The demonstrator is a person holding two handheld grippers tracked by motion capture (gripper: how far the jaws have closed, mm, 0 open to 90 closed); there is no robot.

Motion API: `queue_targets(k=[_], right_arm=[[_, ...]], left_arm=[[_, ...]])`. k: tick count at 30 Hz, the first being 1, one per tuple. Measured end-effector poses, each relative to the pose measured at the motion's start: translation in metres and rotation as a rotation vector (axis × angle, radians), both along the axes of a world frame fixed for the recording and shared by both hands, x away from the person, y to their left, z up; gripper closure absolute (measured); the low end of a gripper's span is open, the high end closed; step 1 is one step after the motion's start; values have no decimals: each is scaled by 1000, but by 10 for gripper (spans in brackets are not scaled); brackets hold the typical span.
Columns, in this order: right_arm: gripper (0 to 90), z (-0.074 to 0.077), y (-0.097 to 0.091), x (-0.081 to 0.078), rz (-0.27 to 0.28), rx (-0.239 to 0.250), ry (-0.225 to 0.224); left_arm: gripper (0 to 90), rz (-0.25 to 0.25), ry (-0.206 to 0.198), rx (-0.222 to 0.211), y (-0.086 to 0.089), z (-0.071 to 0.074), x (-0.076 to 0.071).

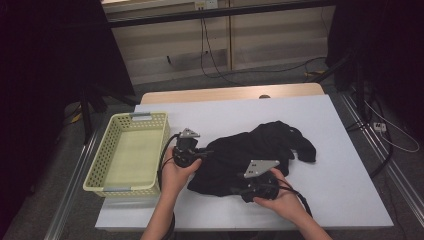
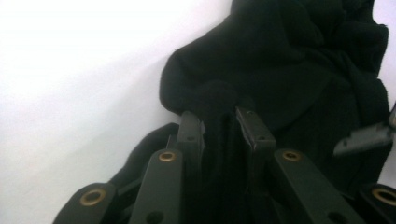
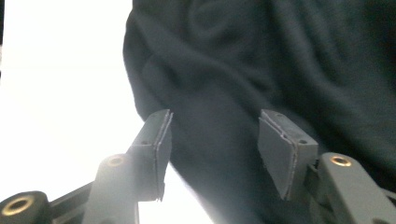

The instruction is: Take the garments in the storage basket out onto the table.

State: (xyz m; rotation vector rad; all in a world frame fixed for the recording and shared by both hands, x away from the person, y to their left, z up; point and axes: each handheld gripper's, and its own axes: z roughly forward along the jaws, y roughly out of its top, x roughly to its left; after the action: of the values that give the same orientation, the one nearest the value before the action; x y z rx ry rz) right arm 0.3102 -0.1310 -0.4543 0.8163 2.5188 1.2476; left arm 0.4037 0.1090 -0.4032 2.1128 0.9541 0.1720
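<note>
A crumpled black fleece garment (image 1: 255, 152) lies soft and folded near the white table's (image 1: 340, 175) front edge; left gripper (image 2: 218, 123) pinches a fold, right gripper's (image 3: 212, 140) pads straddle it, apart

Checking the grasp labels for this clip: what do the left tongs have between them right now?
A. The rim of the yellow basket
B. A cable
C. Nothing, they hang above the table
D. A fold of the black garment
D: in the left gripper view the left tongs pinch a bunched fold of the black garment, while the yellow basket sits apart at the side.
</note>
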Motion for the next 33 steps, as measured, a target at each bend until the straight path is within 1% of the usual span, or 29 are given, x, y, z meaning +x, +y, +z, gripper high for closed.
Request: queue_targets(k=[2,4,7,8,9,11,12,15,18,21,22,23,24,25,26,27,29,31,32,33], right_arm=[[498,-3,4,-2,18,-31,-2],[510,-6,6,-2,30,-45,1],[630,-6,4,-2,19,-39,-4],[684,-6,2,-1,4,-33,4],[718,-6,1,0,-1,-28,9],[842,-6,-1,0,8,-27,6],[860,-6,-2,0,8,-27,4],[886,-5,-6,1,2,-10,19],[891,2,-21,1,-10,26,33],[891,10,-42,-5,-26,46,19],[891,12,-49,-8,-38,55,19],[891,14,-57,-11,-44,61,17],[892,15,-64,-15,-49,74,17],[900,17,-72,-19,-56,78,19],[900,17,-79,-23,-61,73,13],[900,19,-87,-27,-72,66,10],[900,19,-100,-33,-93,75,7],[900,19,-109,-34,-128,81,5],[898,20,-110,-34,-128,93,2],[869,20,-108,-33,-124,108,-4]], left_arm=[[732,7,-2,0,2,0,0],[732,6,0,-1,3,0,1],[733,8,-3,-3,2,0,1],[732,6,-2,-2,2,0,0],[733,6,-2,-4,2,0,0],[732,8,-4,-3,2,0,0],[732,8,-5,0,2,0,0],[732,11,-2,2,4,0,1],[733,12,4,1,5,-2,2],[731,15,12,1,5,-5,3],[731,3,20,11,5,-5,3],[731,6,15,4,4,-7,3],[731,-3,20,4,3,-7,3],[730,-18,34,14,2,-7,3],[728,-12,21,13,0,-9,2],[723,-8,27,9,-1,-9,2],[710,-11,28,13,-1,-10,3],[692,-1,22,13,-1,-9,3],[681,-5,20,22,0,-8,4],[681,-2,15,25,0,-8,4]])
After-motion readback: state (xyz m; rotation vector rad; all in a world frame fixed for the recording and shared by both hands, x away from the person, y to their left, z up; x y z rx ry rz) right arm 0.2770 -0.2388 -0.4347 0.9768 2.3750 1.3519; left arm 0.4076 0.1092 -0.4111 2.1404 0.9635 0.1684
